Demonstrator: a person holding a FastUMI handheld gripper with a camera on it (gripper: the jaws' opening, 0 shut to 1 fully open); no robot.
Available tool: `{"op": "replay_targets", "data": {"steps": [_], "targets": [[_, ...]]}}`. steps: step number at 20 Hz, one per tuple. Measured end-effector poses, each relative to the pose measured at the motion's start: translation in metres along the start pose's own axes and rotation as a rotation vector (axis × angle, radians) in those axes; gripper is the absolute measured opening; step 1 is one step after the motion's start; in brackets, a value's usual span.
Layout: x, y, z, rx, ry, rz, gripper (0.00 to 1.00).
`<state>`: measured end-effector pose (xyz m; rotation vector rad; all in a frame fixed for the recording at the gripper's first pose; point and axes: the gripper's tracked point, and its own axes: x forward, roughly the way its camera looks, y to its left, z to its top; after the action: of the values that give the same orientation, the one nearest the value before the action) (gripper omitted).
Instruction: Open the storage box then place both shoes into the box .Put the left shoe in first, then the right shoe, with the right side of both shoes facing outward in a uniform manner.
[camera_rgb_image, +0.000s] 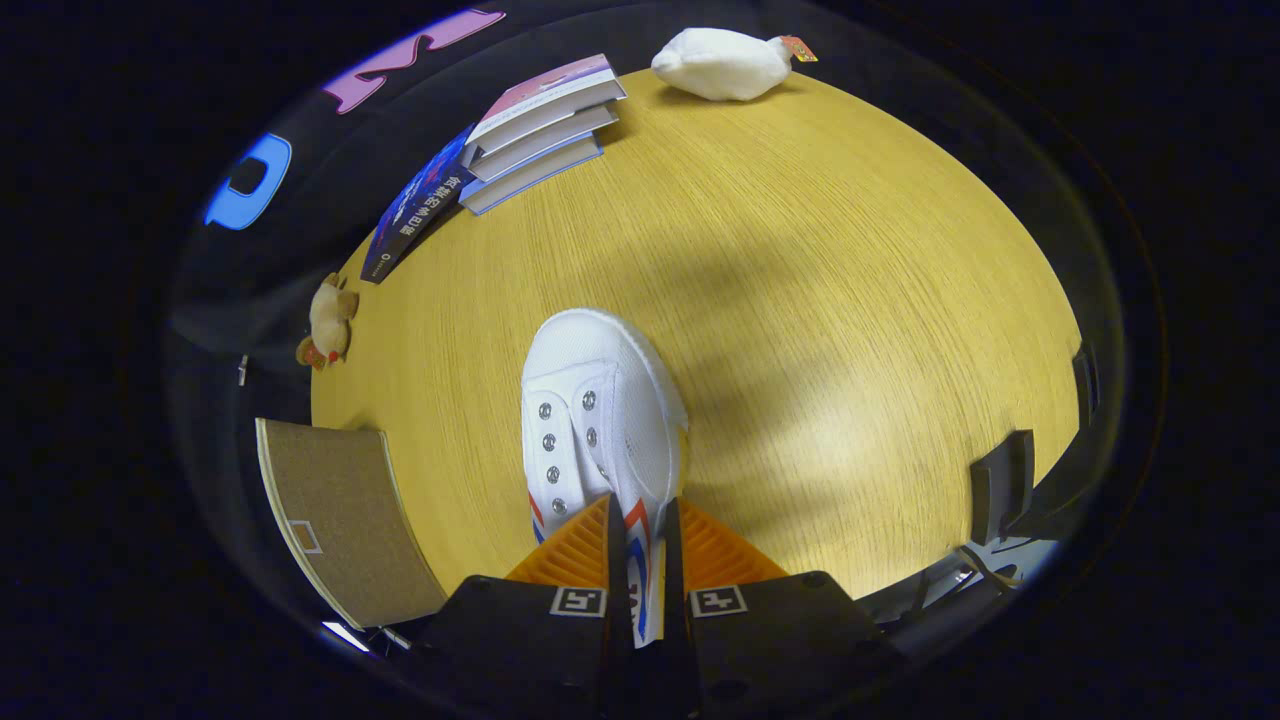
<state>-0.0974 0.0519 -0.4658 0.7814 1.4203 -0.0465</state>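
Observation:
A white canvas shoe (600, 410) with metal eyelets and red and blue side stripes hangs above the wooden table (820, 300), its toe pointing away from me. My gripper (640, 560) is shut on the shoe's side wall near the heel, with both fingers pressing on the thin canvas edge between them. A brown flap of the storage box (335, 520) stands just to the left of the fingers, tilted up; the rest of the box is hidden.
A stack of books (545, 125) and a dark book (415, 205) lie at the table's far left. A white plush toy (725, 62) sits at the far edge. A small brown plush (328, 320) is at the left edge. Dark stands (1005, 480) rise at the right.

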Motion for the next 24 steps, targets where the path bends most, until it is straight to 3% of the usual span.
{"op": "replay_targets", "data": {"steps": [6,11,16,24], "targets": [[-0.058,0.068,0.01,-0.026,-0.053,0.13,0.15],[-0.118,0.175,0.013,-0.097,-0.104,0.295,0.15],[-0.153,0.284,-0.024,-0.169,-0.058,0.439,0.15],[-0.094,0.358,-0.098,-0.227,0.083,0.351,0.15]]}}
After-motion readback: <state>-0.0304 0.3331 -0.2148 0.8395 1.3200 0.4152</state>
